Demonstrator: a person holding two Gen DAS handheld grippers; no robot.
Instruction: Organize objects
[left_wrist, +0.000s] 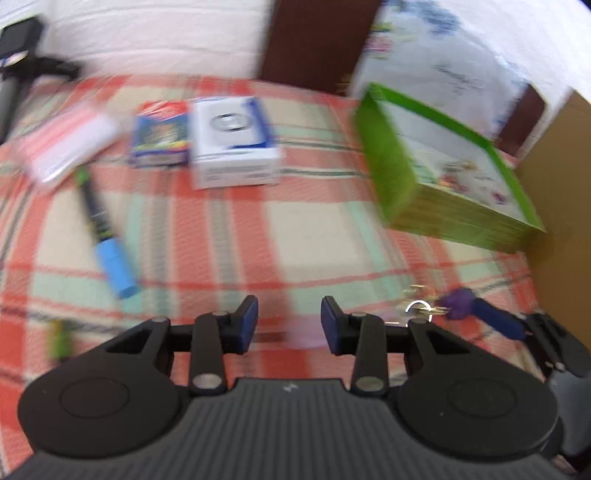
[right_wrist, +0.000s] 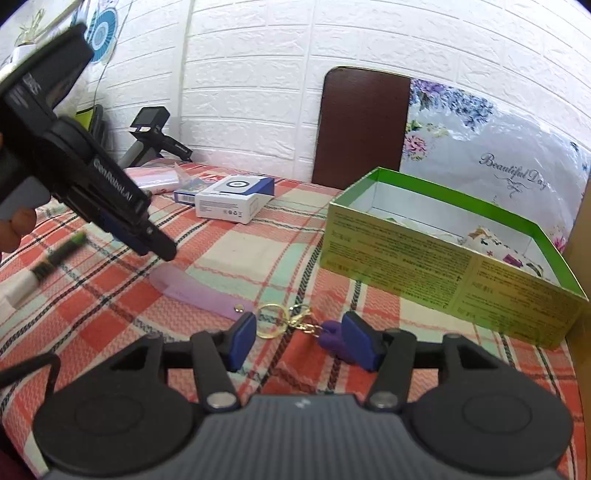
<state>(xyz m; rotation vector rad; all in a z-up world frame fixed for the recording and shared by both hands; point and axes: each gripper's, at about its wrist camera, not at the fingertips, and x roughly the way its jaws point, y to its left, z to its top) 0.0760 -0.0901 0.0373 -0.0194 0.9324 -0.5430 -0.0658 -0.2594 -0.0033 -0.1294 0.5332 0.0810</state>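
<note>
Left wrist: left gripper (left_wrist: 289, 325) jaws apart, empty over plaid bed cover (left_wrist: 314, 236); keychain (left_wrist: 458, 308) lying off right. Right wrist: right gripper (right_wrist: 300, 341) jaws apart, unclamped, astride keychain (right_wrist: 295, 321); purple strap (right_wrist: 195, 291) stretching up-left; green box (right_wrist: 443, 273) beyond, right.

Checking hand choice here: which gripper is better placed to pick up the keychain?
Right, probably. The right gripper is open with the keychain lying between its fingers, the purple charm by one pad. The left gripper is open over bare cloth, the keychain off to its side.
</note>
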